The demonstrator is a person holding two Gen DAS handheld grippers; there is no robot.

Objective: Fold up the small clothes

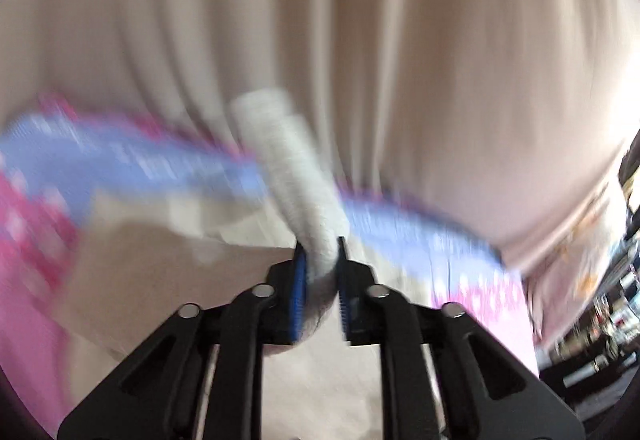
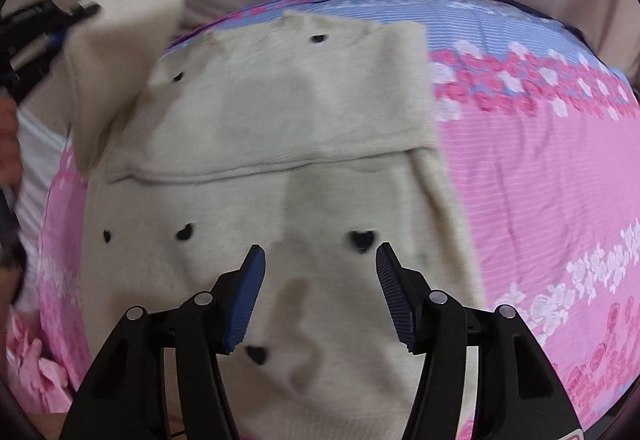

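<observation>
A small cream sweater [image 2: 288,143] with black heart marks lies on a pink and blue flowered bedsheet [image 2: 540,167]. Its upper part is folded over, with a hem line across the middle. My left gripper [image 1: 322,260] is shut on the ribbed cuff of the sweater's sleeve [image 1: 296,175] and holds it raised; this view is blurred. In the right wrist view it [image 2: 82,9] shows at the upper left, lifting the sleeve [image 2: 120,51]. My right gripper [image 2: 320,256] is open and empty, low over the sweater's lower half.
Beige curtains [image 1: 280,19] hang behind the bed. A pink crumpled cloth [image 2: 36,372] lies at the lower left edge of the bed. Dark shelves with clutter [image 1: 608,320] stand at the far right.
</observation>
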